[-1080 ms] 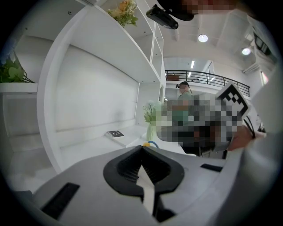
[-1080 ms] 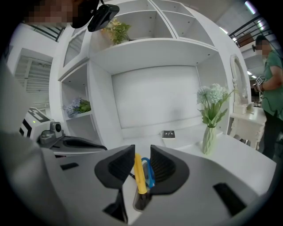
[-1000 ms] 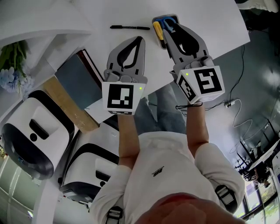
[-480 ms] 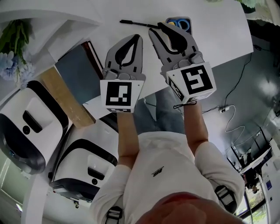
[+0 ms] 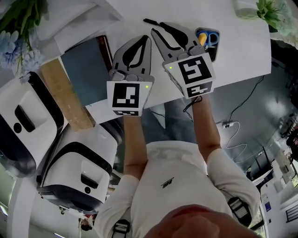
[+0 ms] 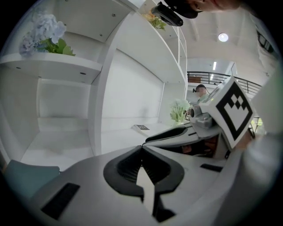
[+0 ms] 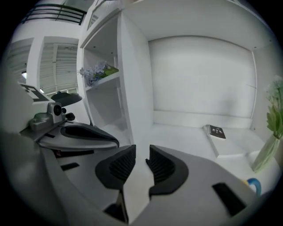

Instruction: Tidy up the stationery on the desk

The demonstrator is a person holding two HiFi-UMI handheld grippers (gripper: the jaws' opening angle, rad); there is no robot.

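Observation:
A black pen (image 5: pixel 150 21) lies on the white desk (image 5: pixel 233 65) at the far side, its right end hidden behind my right gripper (image 5: pixel 156 29). That gripper hovers over the pen, open by a narrow gap with nothing between its pads (image 7: pixel 123 164). A dark holder (image 5: pixel 207 41) just right of it contains blue-handled scissors (image 5: pixel 212 37) and a yellow item. My left gripper (image 5: pixel 148 39) is close beside the right one, shut and empty. In the left gripper view my left gripper (image 6: pixel 142 146) has its tips touching. A small notebook (image 7: pixel 216 131) lies in a shelf bay ahead.
A teal-grey book (image 5: pixel 84 69) and a wooden board (image 5: pixel 60 95) lie at the desk's left edge. A potted plant (image 5: pixel 267 11) stands at the far right. White shelf dividers (image 7: pixel 132 79) rise behind the desk. White machines (image 5: pixel 28 125) stand on the floor at left.
My right gripper has swung left, away from the holder, to the pen and next to my left gripper. The left gripper has barely moved.

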